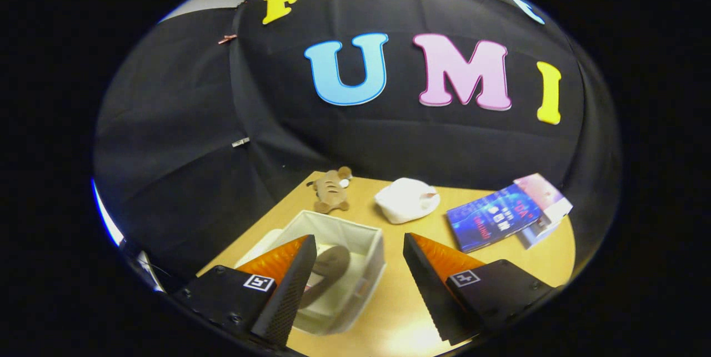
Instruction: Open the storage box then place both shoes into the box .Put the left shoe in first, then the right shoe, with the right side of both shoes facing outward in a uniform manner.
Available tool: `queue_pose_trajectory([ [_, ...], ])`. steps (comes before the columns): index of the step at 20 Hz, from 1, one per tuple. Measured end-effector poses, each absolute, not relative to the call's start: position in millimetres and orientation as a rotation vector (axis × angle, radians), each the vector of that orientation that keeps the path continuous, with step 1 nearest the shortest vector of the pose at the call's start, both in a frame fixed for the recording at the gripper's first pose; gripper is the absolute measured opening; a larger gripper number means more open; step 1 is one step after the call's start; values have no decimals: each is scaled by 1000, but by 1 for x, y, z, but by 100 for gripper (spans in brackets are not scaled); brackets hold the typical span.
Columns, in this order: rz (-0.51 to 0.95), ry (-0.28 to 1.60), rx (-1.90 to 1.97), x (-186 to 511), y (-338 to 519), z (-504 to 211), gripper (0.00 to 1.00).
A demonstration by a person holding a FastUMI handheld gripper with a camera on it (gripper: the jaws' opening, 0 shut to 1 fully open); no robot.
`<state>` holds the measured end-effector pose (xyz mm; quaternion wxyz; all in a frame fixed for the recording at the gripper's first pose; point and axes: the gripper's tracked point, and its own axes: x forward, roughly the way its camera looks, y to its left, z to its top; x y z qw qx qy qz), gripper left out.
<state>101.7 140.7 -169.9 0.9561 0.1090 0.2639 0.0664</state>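
The white fabric storage box (pixel 371 276) stands open on the wooden table (pixel 405 307), just ahead of my left finger and partly hidden behind it. Inside it lies a shoe with its dark sole (pixel 331 268) turned toward me. A second, white shoe (pixel 407 200) rests on the table beyond the box, ahead of the gap between my fingers. My gripper (pixel 360 239) is held above the box's near right corner, open, with nothing between its fingers. A white flat piece (pixel 260 247), possibly the lid, lies against the box's left side.
A brown plush toy (pixel 331 189) lies at the back of the table near the black cloth wall. A blue book (pixel 493 217) rests on a pale booklet (pixel 547 201) to the right of the white shoe. The table's edge runs close behind my right finger.
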Motion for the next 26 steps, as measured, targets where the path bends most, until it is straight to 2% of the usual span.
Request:
queue_pose_trajectory([
  [6, 36, 603, 125, 31, 24, -206, 98],
  [14, -129, 829, 141, -73, -74, -322, 96],
  [21, -149, 986, 98, -101, -105, -409, 99],
  [26, -171, 1032, 93, -96, -110, -445, 96],
])
